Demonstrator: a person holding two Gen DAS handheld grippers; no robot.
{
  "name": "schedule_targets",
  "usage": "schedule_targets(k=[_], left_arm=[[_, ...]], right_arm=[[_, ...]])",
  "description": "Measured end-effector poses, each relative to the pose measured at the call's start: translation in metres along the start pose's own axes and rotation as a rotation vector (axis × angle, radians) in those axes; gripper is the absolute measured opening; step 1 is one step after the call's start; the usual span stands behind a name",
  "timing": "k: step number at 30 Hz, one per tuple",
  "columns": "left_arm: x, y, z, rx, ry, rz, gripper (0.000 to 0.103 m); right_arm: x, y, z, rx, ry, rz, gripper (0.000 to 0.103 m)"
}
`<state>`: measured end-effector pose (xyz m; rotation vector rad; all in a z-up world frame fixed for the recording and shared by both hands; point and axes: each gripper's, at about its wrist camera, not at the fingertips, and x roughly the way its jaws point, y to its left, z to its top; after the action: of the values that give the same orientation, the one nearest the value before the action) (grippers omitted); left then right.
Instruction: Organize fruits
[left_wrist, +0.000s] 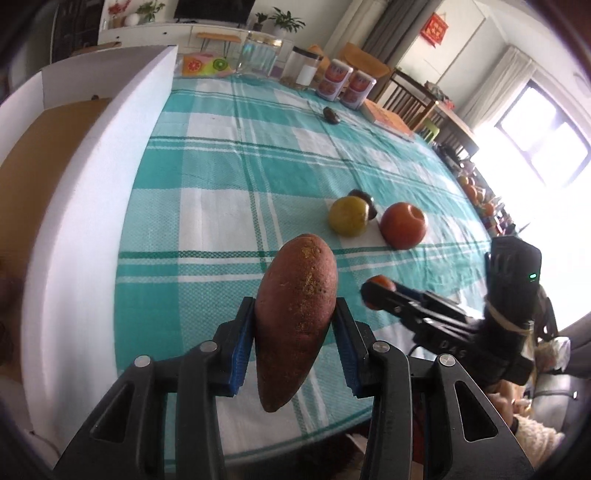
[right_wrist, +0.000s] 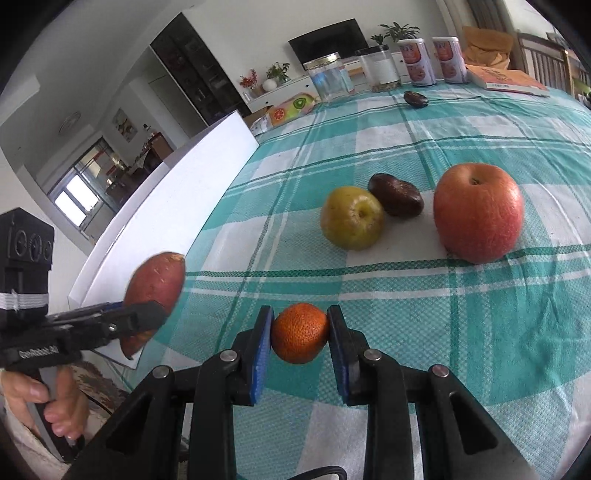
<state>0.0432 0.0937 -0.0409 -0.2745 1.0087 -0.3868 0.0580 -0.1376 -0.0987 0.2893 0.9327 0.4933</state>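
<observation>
The left gripper (left_wrist: 295, 328) is pinching a sweet potato (left_wrist: 297, 325) across its thick middle, the blue pads pressed to both flanks and the tapered ends sticking out above and below, clear of the checked tablecloth (left_wrist: 229, 192). It looks dense and stiff, probably the heaviest piece here, with a dry, rough skin that should give the pads good purchase; held off-centre it would likely swing, so the waist seems the right place to take it. The right gripper (right_wrist: 300, 332) is closed on a small orange (right_wrist: 300, 332), pads on opposite sides of its widest girth, just above the cloth near the table's near edge. That one I judge light and slightly yielding — a hard squeeze could bruise it, and its roundness may let it roll out of a loose grip. Still on the cloth, farther off, sit a yellow-green apple (right_wrist: 351, 218), a dark brown fruit (right_wrist: 396, 199) touching it behind, and a red apple (right_wrist: 478, 212) to the right, apart from them. The left wrist view alone shows the brown inside of the white box (left_wrist: 74, 184) on the left, a likely destination; the right wrist view shows only its white wall, but it gives the person's hand (right_wrist: 48, 406) on the left gripper's handle and the apples' stem hollows far more plainly.
</observation>
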Motion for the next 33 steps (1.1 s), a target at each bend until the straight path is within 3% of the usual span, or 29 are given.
schedule_targets(k=[4, 9, 12, 16, 21, 25, 26, 27, 29, 31, 33], left_arm=[[-0.052, 0.016, 0.012, -0.049, -0.099, -0.016, 0.042], [-0.098, 0.060, 0.022, -0.110, -0.219, 0.178, 0.043], [-0.103, 0.093, 0.017, -0.172, -0.219, 0.282, 0.043], [-0.099, 0.128, 0.004, -0.244, -0.167, 0.358, 0.043], [-0.096, 0.142, -0.005, -0.274, -0.146, 0.408, 0.042], [-0.103, 0.144, -0.005, -0.286, -0.183, 0.434, 0.046], [-0.106, 0.143, -0.003, -0.285, -0.198, 0.451, 0.055], [-0.109, 0.142, 0.000, -0.281, -0.217, 0.464, 0.066], [-0.117, 0.137, 0.003, -0.270, -0.269, 0.474, 0.074], [-0.120, 0.128, 0.009, -0.250, -0.305, 0.473, 0.076], [-0.118, 0.116, 0.016, -0.221, -0.323, 0.452, 0.077]], right_arm=[[0.005, 0.018, 0.006, 0.031, 0.041, 0.096, 0.030], [0.005, 0.085, 0.023, -0.080, 0.068, 0.220, 0.030], [0.005, 0.137, 0.032, -0.178, 0.084, 0.290, 0.030], [0.014, 0.207, 0.038, -0.324, 0.112, 0.349, 0.030], [0.044, 0.265, 0.035, -0.486, 0.130, 0.308, 0.030], [0.069, 0.272, 0.041, -0.488, 0.159, 0.270, 0.037], [0.070, 0.270, 0.045, -0.469, 0.164, 0.270, 0.048], [0.066, 0.265, 0.051, -0.445, 0.153, 0.284, 0.050], [0.046, 0.254, 0.065, -0.409, 0.092, 0.306, 0.051], [0.022, 0.240, 0.082, -0.389, 0.014, 0.287, 0.052], [-0.004, 0.220, 0.093, -0.363, -0.067, 0.257, 0.060]])
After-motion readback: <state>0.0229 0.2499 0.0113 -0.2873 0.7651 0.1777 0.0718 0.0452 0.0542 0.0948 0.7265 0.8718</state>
